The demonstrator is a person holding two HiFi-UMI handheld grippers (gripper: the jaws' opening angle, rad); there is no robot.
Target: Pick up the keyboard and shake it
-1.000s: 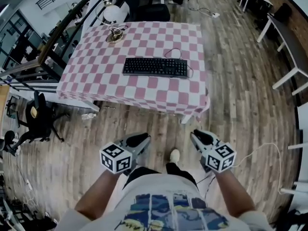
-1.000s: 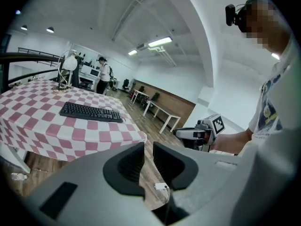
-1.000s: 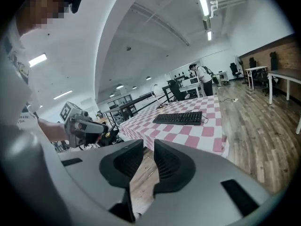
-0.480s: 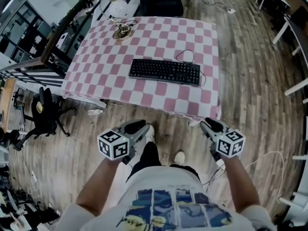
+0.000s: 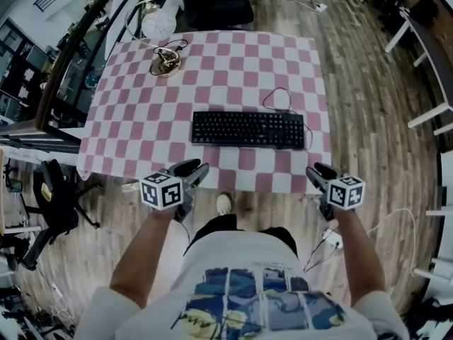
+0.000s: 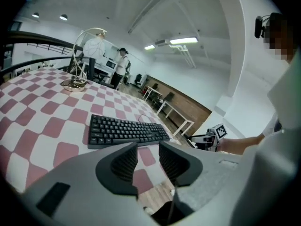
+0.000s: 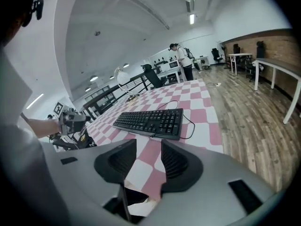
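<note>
We see the black keyboard [image 5: 248, 129] lying flat on the table [image 5: 134, 119], which is covered in a pink-and-white check. The keyboard sits towards the near right part, its long side running along the near edge, and its thin cable [image 5: 277, 98] curls on the check just behind its right end. Neither tool touches it. The left gripper [image 5: 192, 168] hovers over the near edge of the table, off the keyboard's left end and a little short of it. In the left gripper view we find its two dark ribbed pads [image 6: 126, 161] parted by a narrow gap, with only the table and the wooden floor [image 5: 368, 98] showing through and nothing gripped. The right gripper [image 5: 320, 171] hangs at the table's near right corner, just short of the keyboard's right end. In the right gripper view its jaws likewise stand a little apart and empty, the keyboard lying beyond them. At the far left of the table we make out a lamp [image 5: 161, 61] with a round brass-coloured base and a white shade near the far edge. A black office chair [image 5: 51, 190] stands on the floor to the left of the table, and a person [image 7: 180, 60] stands far off in the room behind
</note>
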